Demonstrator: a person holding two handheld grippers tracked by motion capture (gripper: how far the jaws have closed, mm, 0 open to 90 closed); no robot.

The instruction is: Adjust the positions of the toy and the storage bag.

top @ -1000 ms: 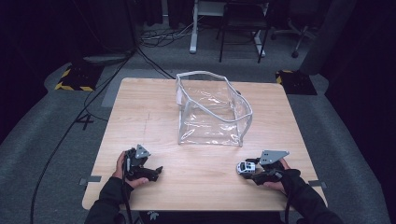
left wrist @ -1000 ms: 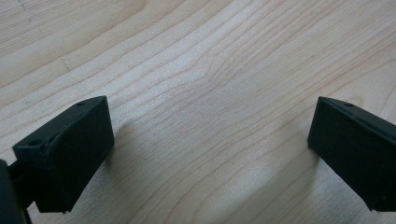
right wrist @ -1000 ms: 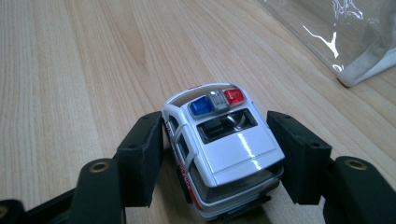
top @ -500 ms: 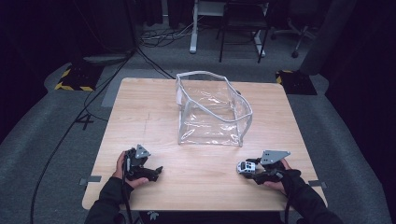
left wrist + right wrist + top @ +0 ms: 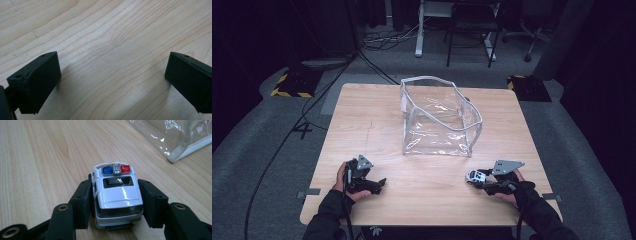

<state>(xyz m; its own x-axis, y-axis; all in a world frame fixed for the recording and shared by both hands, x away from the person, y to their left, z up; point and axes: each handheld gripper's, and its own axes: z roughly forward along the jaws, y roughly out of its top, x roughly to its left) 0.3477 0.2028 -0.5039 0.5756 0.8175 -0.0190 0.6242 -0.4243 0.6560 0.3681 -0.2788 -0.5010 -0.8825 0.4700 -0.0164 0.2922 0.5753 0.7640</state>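
Right tool has just closed on toy police car flanks: small, rigid, light, glossy-slippery; left tool wide, empty.

On the table, the clear bag stands behind the toy car, well apart.

White toy police car with blue-and-red roof lights; black fingers.

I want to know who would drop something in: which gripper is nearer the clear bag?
Right. The right gripper sits just below the clear bag's near right corner, clamped on a toy police car; the left gripper lies farther off, toward the table's left front.
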